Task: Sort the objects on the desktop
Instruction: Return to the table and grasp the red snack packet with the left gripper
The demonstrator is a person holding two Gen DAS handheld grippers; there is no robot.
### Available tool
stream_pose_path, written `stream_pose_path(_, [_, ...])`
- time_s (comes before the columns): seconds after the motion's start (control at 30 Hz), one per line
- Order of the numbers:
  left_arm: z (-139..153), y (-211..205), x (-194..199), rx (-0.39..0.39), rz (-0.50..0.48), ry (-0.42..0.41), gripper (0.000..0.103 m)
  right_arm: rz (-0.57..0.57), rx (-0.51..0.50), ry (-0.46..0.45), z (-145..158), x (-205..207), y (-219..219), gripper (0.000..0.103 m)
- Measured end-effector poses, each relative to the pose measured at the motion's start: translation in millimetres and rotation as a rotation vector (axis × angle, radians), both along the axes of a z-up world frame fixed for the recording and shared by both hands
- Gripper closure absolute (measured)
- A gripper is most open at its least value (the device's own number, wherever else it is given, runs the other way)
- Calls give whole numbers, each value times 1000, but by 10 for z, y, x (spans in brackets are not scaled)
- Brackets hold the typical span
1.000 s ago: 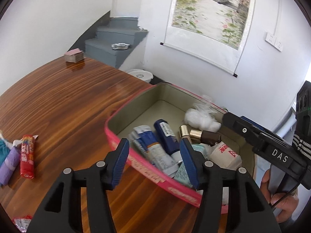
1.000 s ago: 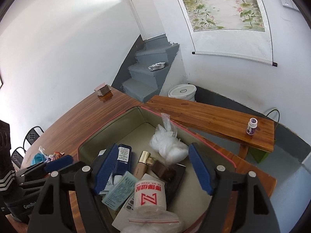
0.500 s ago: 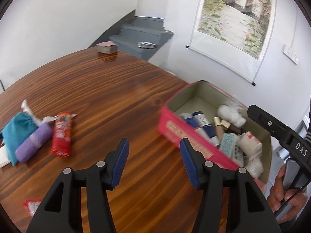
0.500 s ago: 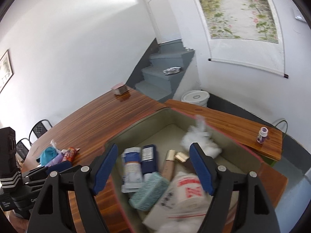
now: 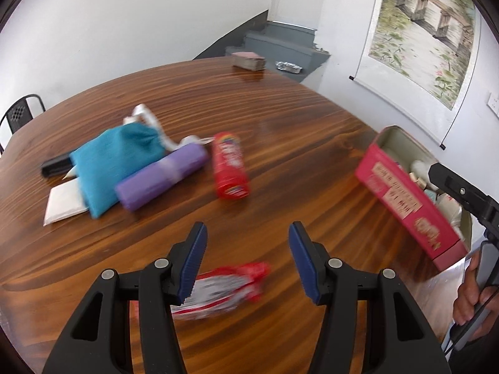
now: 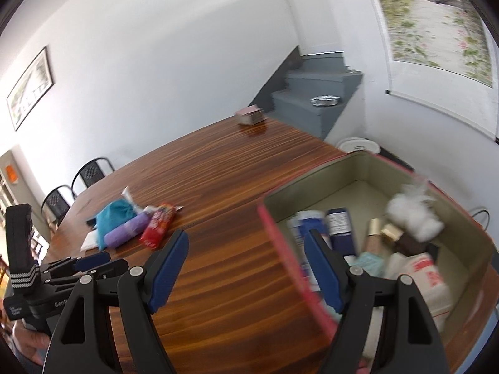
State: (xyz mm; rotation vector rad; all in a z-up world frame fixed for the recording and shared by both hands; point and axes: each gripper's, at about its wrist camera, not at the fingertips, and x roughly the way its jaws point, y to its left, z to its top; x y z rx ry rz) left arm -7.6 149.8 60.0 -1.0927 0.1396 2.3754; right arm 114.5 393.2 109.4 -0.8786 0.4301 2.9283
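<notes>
My left gripper [image 5: 246, 240] is open over the wooden table [image 5: 280, 118], nothing between its blue pads. Just below it lies a red-and-white packet [image 5: 224, 286]. Farther off lie a red tube [image 5: 230, 165], a purple roll [image 5: 162, 177], a teal pouch [image 5: 115, 162] and a white pad [image 5: 62, 202]. The pink box [image 5: 405, 199] stands at the right edge. My right gripper [image 6: 246, 243] is open too, empty, over the table beside the pink box [image 6: 280, 227], which holds tubes, bottles, a cotton wad [image 6: 411, 215] and a white packet [image 6: 427, 277].
A small pink-topped block [image 5: 249, 60] sits at the table's far end. Grey stairs [image 6: 315, 93] with a foil tray rise behind. Black chairs [image 6: 90, 171] stand at the left side, a white bucket [image 6: 358, 146] on the floor. A hand [image 5: 471, 299] holds the right gripper's handle.
Both grippers swung left, away from the box's inside. The left one now faces the loose items on the table; the right one has its left finger over bare wood. Openings unchanged.
</notes>
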Motion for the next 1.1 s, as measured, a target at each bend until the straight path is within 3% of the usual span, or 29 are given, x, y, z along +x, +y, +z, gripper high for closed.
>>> stream_pose_path(0.3, [-180, -455, -150, 77, -10, -88, 45, 82, 21, -39, -90, -133, -439, 23])
stream_pose_path(0.47, [-236, -493, -112, 68, -57, -99, 45, 109, 19, -65, -186, -186, -567, 23])
stream_pose_path(0.73, [-304, -429, 130, -15, -132, -75, 45, 108, 12, -92, -267, -231, -575, 23])
stream_pose_path(1.0, [-326, -325, 233, -101, -76, -14, 45, 137, 39, -105, -279, -330, -664, 23])
stream_pose_path(1.1, [-333, -291, 268, -129, -61, 9, 64, 155, 49, -111, -278, -416, -718, 23])
